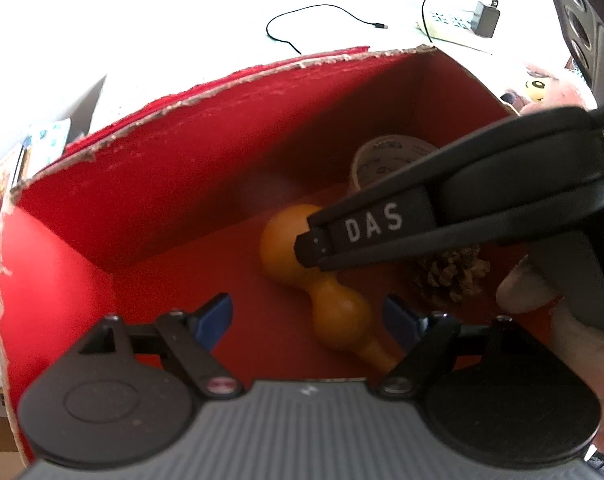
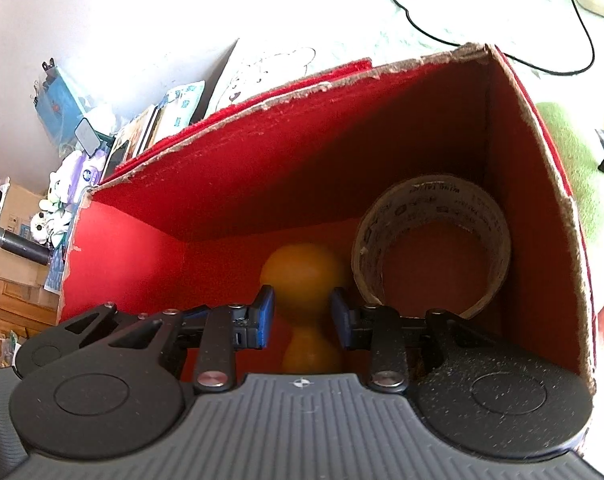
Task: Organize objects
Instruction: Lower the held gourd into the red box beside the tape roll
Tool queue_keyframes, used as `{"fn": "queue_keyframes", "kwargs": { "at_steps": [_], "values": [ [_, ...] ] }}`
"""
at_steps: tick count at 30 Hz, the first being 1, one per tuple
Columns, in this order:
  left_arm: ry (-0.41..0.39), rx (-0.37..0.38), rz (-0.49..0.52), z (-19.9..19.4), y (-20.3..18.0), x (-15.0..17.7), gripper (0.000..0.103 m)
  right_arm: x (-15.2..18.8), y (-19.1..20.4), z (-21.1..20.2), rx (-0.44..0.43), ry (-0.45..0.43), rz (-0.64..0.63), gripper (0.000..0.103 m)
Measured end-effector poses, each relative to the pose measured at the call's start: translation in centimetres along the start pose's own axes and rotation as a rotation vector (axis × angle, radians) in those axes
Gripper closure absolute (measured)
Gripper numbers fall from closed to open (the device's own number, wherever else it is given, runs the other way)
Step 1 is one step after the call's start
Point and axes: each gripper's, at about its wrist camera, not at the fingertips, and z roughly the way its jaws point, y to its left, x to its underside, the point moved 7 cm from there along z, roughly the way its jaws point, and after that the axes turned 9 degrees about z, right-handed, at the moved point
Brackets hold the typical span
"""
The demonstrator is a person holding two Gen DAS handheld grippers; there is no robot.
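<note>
- The red box (image 2: 262, 184) is the biggest thing here. It sits on a white cover with a faint print, and its top edges are torn.
- Three things are already lying in the box: a yellow gourd (image 2: 302, 276) in the middle of the floor, a roll of tape (image 2: 430, 248) standing in the far right corner, and a pine cone (image 1: 450, 276) by the near right wall.
- So I think most of the tidying is done. I cannot see anything else waiting to go in.
- The right gripper (image 2: 302, 320) reaches down into the box. Its blue pads sit on both sides of the gourd's big round end, part way closed. I cannot tell if they squeeze it or just sit beside it.
- The left gripper (image 1: 308, 320) hangs over the near edge of the box with its jaws wide apart and nothing in them.
- Past the box lie a black cable (image 1: 322, 20) and a plug (image 1: 487, 19).
- Books and soft toys are stacked by the wall on the left.
</note>
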Motion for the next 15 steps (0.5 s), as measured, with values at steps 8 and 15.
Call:
{"fn": "queue_keyframes", "kwargs": {
  "at_steps": [8,15],
  "values": [
    [-0.002,-0.033,-0.010,-0.3,0.2,0.4,0.021,-0.1,0.5,0.4,-0.002,-0.005,0.003,0.068],
    [-0.001,-0.056,-0.017,0.4,0.0,-0.9,0.021,-0.1,0.9,0.7,-0.009,-0.014,-0.002,0.068]
  ]
}}
